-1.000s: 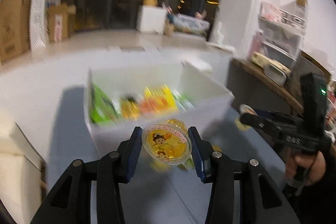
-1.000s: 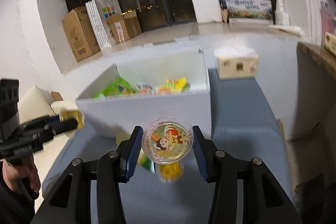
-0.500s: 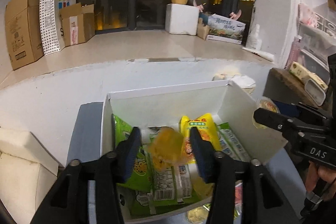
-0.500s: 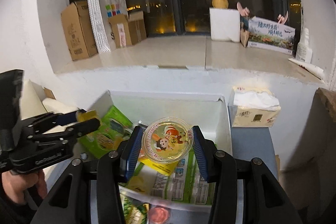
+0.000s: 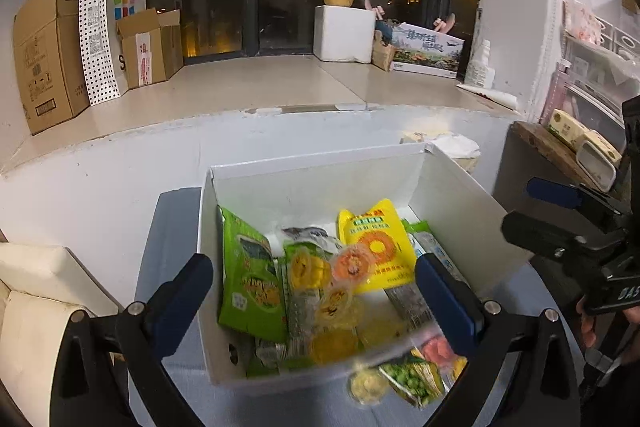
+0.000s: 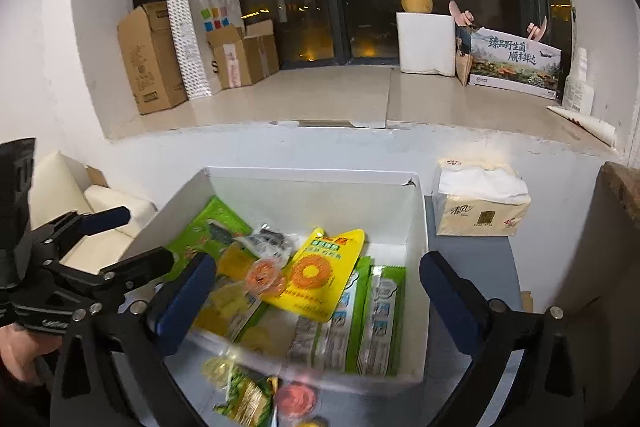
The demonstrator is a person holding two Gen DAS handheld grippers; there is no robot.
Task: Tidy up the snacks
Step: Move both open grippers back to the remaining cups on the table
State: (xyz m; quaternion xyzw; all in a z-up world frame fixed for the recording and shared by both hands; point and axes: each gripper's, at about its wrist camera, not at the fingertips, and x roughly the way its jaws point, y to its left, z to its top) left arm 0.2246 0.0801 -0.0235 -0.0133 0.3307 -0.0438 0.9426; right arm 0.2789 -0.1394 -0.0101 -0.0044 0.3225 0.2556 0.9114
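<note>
White open box (image 5: 460, 203) on the grey desk (image 5: 168, 227), set against the desk's far edge below the windowsill (image 5: 240, 95); a strip of bare desk runs along the box's left wall, and a wider bare strip lies on its right, where a tissue pack (image 6: 480, 207) stands near the far edge. Inside the box lie the snacks: a green packet (image 5: 248, 279) along the left wall, a yellow pouch (image 5: 376, 243) toward the middle, green-edged sachets (image 6: 380, 311) by the right wall, and two jelly cups, one orange-lidded (image 5: 352, 263) and one yellow (image 5: 308, 271), blurred, on or just above the packets. Outside the near wall, on the desk's near side, lie a small round cup (image 5: 366, 383), a pea packet (image 5: 412, 381) and a pink-lidded cup (image 6: 296, 399). Left gripper (image 5: 312, 291) and right gripper (image 6: 316, 287) both hang over the near part of the box, jaws opening, spread wide, fingers (image 5: 444, 299) touching nothing and nothing clasped between them. Each gripper appears in the other's view, beside the box: the right one (image 5: 568, 227) off the right wall, the left one (image 6: 100, 247) off the left wall.
</note>
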